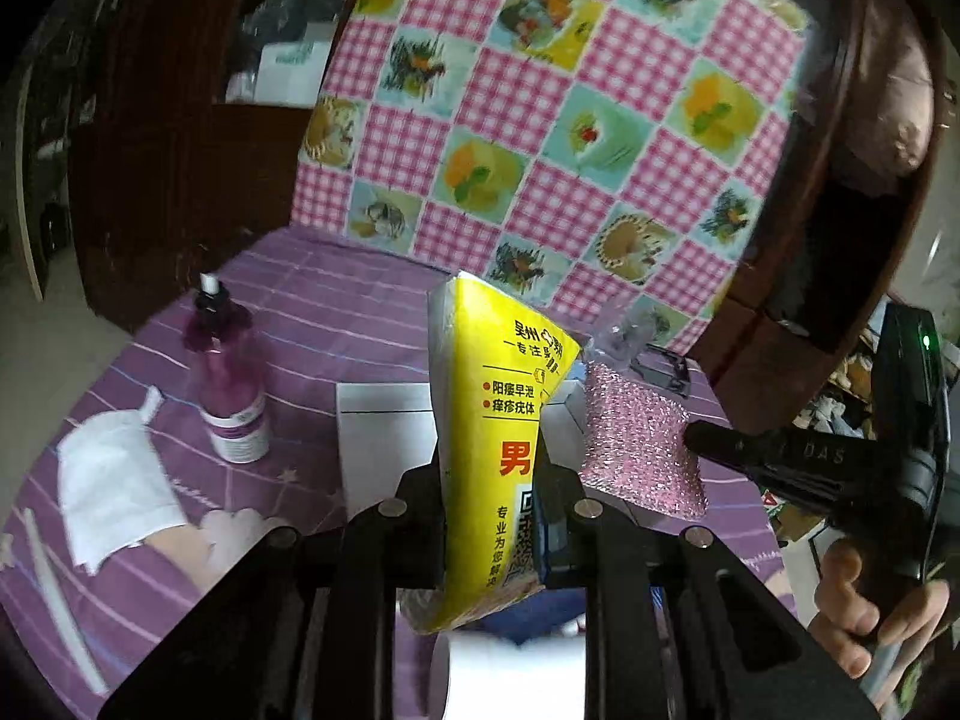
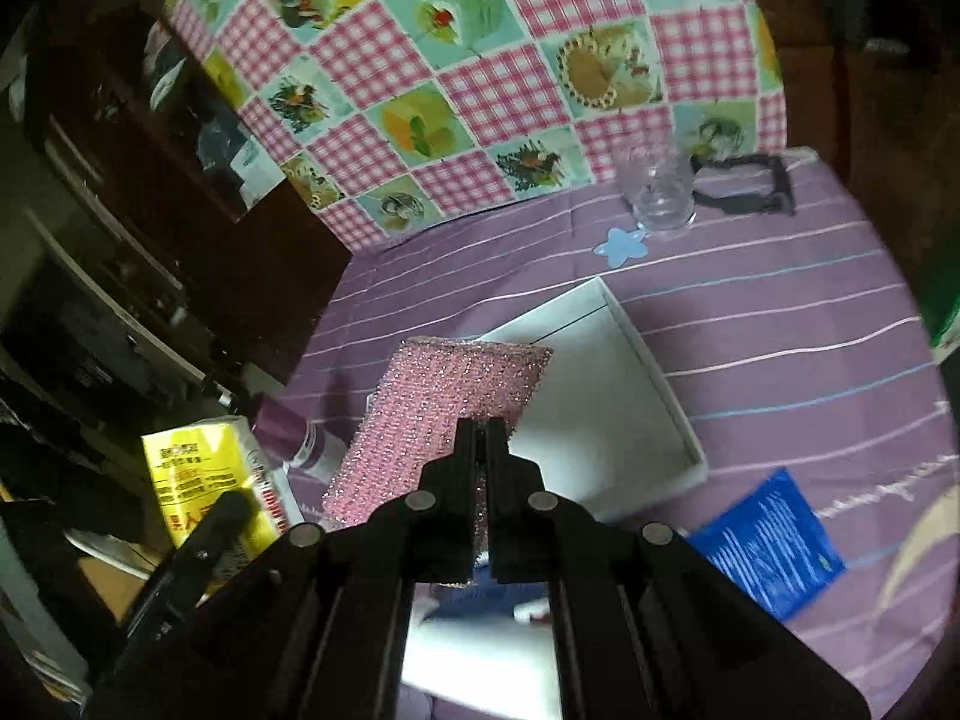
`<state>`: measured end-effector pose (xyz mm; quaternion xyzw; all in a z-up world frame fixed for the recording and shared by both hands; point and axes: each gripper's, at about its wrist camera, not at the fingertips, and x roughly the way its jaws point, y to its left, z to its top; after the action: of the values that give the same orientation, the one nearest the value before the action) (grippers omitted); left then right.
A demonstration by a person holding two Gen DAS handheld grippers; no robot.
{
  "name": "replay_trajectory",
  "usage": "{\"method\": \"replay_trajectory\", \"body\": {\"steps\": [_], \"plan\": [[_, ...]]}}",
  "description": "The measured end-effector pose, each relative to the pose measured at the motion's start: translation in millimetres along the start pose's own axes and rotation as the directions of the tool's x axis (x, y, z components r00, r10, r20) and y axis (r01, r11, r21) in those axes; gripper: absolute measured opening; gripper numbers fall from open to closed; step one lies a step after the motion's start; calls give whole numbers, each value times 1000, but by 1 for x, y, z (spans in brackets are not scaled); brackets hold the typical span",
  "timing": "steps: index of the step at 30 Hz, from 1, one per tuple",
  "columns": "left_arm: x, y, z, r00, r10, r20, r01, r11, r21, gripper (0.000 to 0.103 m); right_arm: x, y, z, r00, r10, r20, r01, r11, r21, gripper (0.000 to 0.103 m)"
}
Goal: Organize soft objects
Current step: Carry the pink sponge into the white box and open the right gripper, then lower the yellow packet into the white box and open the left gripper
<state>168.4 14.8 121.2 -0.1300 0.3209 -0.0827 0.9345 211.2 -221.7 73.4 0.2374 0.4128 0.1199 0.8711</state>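
My left gripper is shut on a yellow tissue pack with red and black print, held upright above the table. The pack also shows in the right wrist view at lower left. My right gripper is shut on a pink glittery scrub sponge, held above the white tray. The sponge also shows in the left wrist view, with the right gripper pinching it from the right. The white tray lies behind the pack.
On the purple striped cloth stand a purple spray bottle, a clear glass and a black stand. A white cloth mitt lies left, a blue packet right. A checkered board stands behind.
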Motion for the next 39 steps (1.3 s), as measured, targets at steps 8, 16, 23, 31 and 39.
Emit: {"method": "replay_trajectory", "body": {"steps": [8, 16, 23, 31, 39], "plan": [[83, 10, -16, 996, -11, -94, 5, 998, -64, 19, 44, -48, 10, 998, -53, 21, 52, 998, 34, 4], [129, 29, -40, 940, 31, -338, -71, 992, -106, 19, 76, -57, 2, 978, -188, -85, 190, 982, 12, 4], [144, 46, -57, 873, 55, -485, -135, 982, -132, 21, 101, -61, -10, 898, -401, -182, 385, 915, -115, 4], [140, 49, -55, 874, 147, -463, -199, 978, -66, 21, 110, -41, -35, 760, -620, -193, 515, 756, -403, 0], [139, 58, -55, 899, 163, -406, -228, 967, -115, 20, 95, -38, -42, 793, -530, -301, 382, 817, -432, 0]]}}
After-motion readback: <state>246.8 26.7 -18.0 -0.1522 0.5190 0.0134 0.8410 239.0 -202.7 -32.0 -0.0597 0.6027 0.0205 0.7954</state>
